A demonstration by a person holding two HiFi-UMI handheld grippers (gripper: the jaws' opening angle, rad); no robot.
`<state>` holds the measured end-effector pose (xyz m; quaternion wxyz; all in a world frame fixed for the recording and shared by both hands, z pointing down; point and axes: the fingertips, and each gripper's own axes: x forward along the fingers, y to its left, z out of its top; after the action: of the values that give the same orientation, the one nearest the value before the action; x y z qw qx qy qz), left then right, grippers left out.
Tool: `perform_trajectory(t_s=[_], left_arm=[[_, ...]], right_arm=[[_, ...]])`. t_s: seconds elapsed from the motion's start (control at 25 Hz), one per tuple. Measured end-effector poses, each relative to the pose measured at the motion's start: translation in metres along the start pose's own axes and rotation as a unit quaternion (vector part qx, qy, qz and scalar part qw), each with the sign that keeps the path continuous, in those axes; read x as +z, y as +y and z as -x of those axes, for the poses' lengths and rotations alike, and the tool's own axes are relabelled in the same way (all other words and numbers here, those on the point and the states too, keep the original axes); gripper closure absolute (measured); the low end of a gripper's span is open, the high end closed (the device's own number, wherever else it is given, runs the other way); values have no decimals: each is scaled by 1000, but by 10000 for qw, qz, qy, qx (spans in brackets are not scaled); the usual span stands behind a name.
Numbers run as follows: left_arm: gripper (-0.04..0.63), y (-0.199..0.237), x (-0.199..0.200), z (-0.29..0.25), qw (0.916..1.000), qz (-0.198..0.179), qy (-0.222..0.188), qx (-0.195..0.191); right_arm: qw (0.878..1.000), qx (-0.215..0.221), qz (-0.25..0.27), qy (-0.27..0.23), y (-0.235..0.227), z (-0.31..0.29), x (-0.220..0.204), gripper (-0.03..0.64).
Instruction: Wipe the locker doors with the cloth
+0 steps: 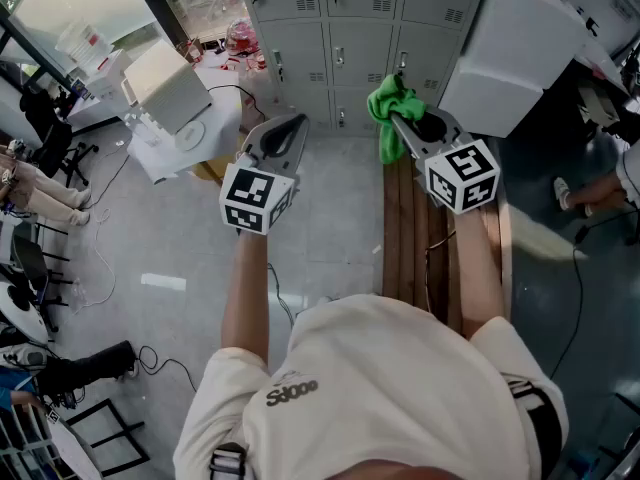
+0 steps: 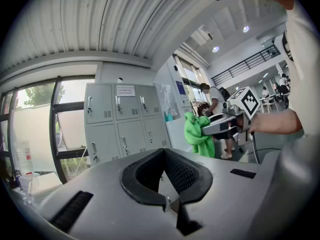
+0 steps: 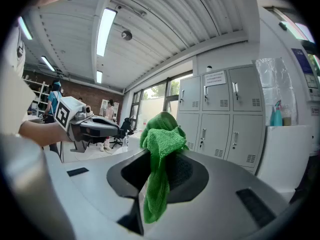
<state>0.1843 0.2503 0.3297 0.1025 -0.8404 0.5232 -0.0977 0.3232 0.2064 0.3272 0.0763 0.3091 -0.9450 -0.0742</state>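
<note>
The right gripper (image 1: 402, 126) pinched the green cloth (image 1: 388, 106) just in front of the grey lockers (image 1: 352, 38). The left gripper (image 1: 296, 121), jaws pressed together on nothing, hovered facing those lockers.

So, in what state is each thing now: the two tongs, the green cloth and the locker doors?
left tongs, shut, nothing between them
right tongs, shut on the green cloth
green cloth, crumpled, pinched in the right tongs, one end hanging down, clear of the doors
locker doors, all that show are closed
</note>
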Motion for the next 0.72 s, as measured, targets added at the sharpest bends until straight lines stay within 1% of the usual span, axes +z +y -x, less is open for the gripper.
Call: perform_trajectory(t_s=[0.2, 0.36, 0.48, 0.56, 0.72], left_arm=[[580, -9, -1, -5, 10000, 3, 60, 62], [580, -18, -11, -10, 9996, 130, 168, 177], [580, -19, -20, -15, 9992, 188, 248, 247], [580, -15, -25, -19, 9990, 211, 292, 270], [580, 13, -40, -34, 9984, 294, 305, 367]], right_arm=[[10000, 76, 6, -40, -10, 7, -5, 560], [9998, 191, 3, -53, -19, 13, -16, 558], [9992, 312, -248, -85, -26, 9, -23, 558], [9983, 360, -437, -131, -30, 1, -26, 558], [9974, 381, -573, -217, -43, -29, -31, 558]])
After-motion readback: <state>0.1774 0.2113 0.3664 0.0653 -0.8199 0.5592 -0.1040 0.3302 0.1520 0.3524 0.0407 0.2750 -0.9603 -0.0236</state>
